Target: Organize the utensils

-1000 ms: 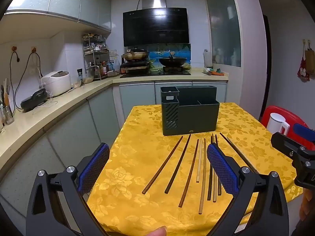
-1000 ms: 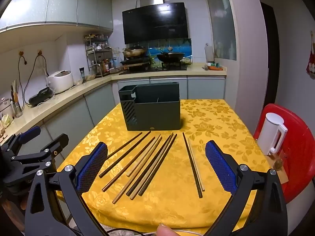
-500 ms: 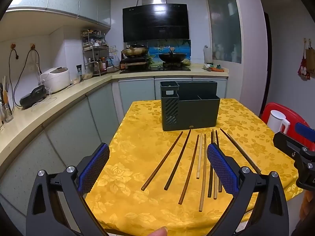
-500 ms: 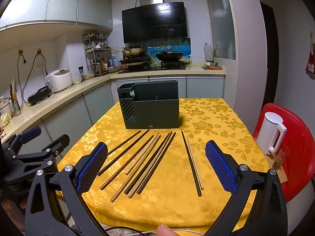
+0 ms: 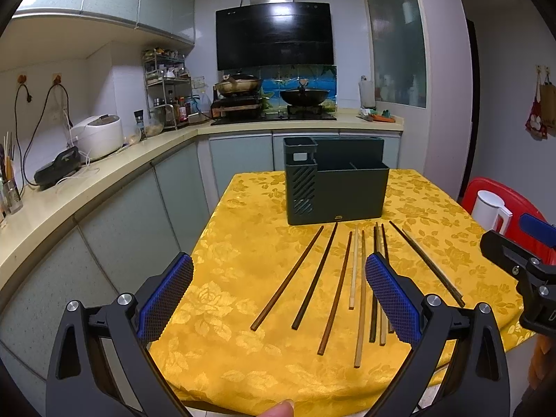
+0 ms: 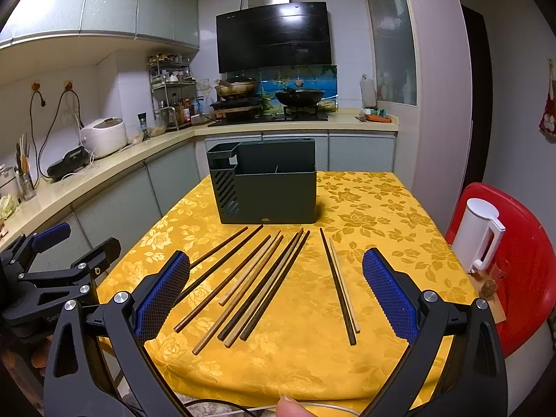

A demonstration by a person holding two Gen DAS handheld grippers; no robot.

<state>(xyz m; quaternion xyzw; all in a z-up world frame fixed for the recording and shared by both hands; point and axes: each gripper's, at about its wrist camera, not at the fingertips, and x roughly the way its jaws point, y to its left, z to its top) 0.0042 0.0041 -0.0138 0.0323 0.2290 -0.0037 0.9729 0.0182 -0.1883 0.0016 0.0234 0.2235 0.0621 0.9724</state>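
Several wooden chopsticks [image 5: 338,288] [image 6: 264,278], dark and pale, lie fanned out on the yellow cloth of the table [image 5: 243,243] [image 6: 382,215]. Behind them stands a dark green utensil holder [image 5: 335,180] [image 6: 267,182] with a slotted left compartment. My left gripper [image 5: 278,295] hovers open over the near left of the table, its right finger above the middle chopsticks. My right gripper [image 6: 276,290] also hangs open above the chopsticks, holding nothing. Each gripper shows at the edge of the other's view.
A white kettle [image 6: 477,234] [image 5: 490,212] stands on a red chair [image 6: 521,260] right of the table. A counter [image 5: 104,173] with a rice cooker [image 5: 97,135] runs along the left wall. Pans sit on the stove [image 5: 274,111] behind.
Both grippers have drifted slightly, with the holder sitting a little higher in the left view. The chopsticks and holder have not moved, and both grippers stay open.
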